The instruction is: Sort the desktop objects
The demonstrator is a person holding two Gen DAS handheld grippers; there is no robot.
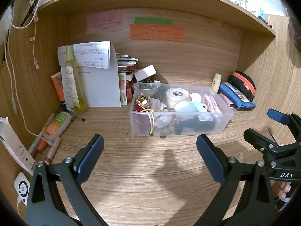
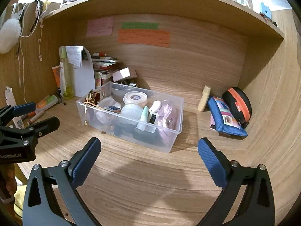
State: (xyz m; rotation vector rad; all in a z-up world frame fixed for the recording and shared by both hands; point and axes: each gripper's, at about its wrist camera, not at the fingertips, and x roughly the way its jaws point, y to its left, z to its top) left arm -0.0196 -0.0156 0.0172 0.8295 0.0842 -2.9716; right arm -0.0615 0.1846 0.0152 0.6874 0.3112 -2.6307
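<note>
- Clear plastic box [image 1: 180, 120] [image 2: 131, 120] on the wooden desk [image 1: 131, 169] [image 2: 150, 179], near the middle, a bit toward the back wall.
- Full of small things: a round white jar [image 1: 177, 96] [image 2: 135, 97] with a dark label too small to read, a gold ribbon [image 1: 143, 101] [image 2: 92, 97] at the left end, a mint green thing [image 1: 199, 106] [image 2: 144, 115], pink stuff [image 1: 211, 101] [image 2: 168, 114] at the right end, dark things at the bottom.
- Small white box [image 1: 145, 72] [image 2: 124, 74] just behind, by a stack of cards [image 1: 126, 64] [image 2: 105, 64].
- Tall yellow bottle [image 1: 74, 79] [image 2: 65, 75] standing toward the back left corner, in front of a white paper [image 1: 102, 82] [image 2: 84, 79] with writing too small to read.
- Orange tube [image 1: 58, 86] [image 2: 56, 75] just beside the bottle.
- Clear bottle with an orange label [image 1: 56, 125] [image 2: 47, 101] lying flat by the left wall, near some sticks.
- Pink note [image 1: 104, 22] [image 2: 99, 26], green note [image 1: 153, 20] [image 2: 140, 25] and orange note [image 1: 157, 32] [image 2: 144, 37] stuck on the back wall, words not readable.
- Cream little bottle [image 1: 216, 82] [image 2: 204, 98] standing toward the back right corner.
- Blue pouch [image 1: 237, 97] [image 2: 225, 118] and black case with an orange zip [image 1: 242, 84] [image 2: 238, 105] next to it, touching.
- Left gripper [image 1: 150, 156] [image 2: 35, 116] over the bare front of the desk, fingers spread wide, nothing between them.
- Right gripper [image 2: 149, 158] [image 1: 267, 126] the same, fingers wide apart and holding nothing.
- "DAS" printed on the right gripper, "GenRobot.AI" on the left.
</note>
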